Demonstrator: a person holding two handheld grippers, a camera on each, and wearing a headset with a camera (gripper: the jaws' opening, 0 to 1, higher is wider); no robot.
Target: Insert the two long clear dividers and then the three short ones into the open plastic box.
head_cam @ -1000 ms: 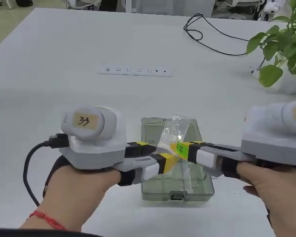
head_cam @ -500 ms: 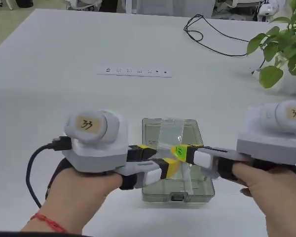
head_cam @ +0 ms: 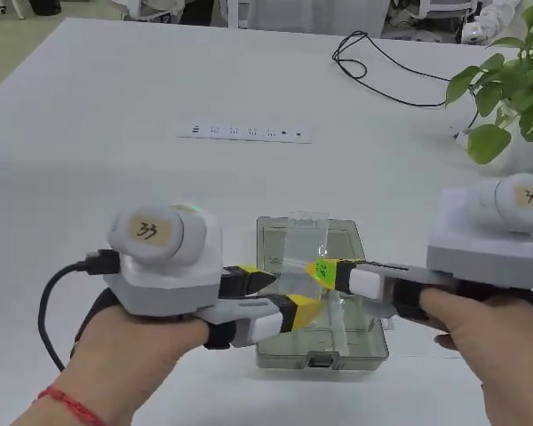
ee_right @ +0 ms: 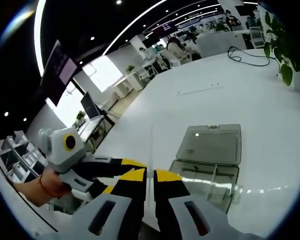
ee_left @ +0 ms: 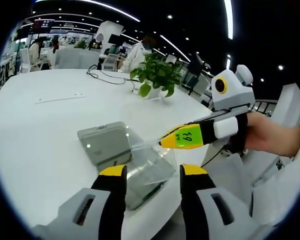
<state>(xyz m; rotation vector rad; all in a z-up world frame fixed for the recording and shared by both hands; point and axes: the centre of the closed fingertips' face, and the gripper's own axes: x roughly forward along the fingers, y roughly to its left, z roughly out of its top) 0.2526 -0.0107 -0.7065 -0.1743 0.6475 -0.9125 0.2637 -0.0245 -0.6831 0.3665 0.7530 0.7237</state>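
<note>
The open clear plastic box (head_cam: 355, 348) lies in front of me with its lid (head_cam: 275, 232) folded flat behind it. My right gripper (head_cam: 318, 269) is shut on a clear divider (head_cam: 306, 241), held upright over the box. In the right gripper view the divider (ee_right: 151, 145) shows as a thin edge between the shut jaws (ee_right: 151, 176). My left gripper (head_cam: 291, 291) stands open just left of the divider, over the box's left side. In the left gripper view its jaws (ee_left: 152, 172) flank the divider (ee_left: 152, 160) without touching. One clear divider (head_cam: 338, 324) stands lengthwise in the box.
A white power strip (head_cam: 244, 131) lies on the white table farther back. A black cable (head_cam: 382, 67) loops at the far right. A green potted plant (head_cam: 506, 89) stands at the right edge.
The divider has turned from a tilt to upright over the box. My left gripper has drawn back slightly to the left, away from the right gripper's tip.
</note>
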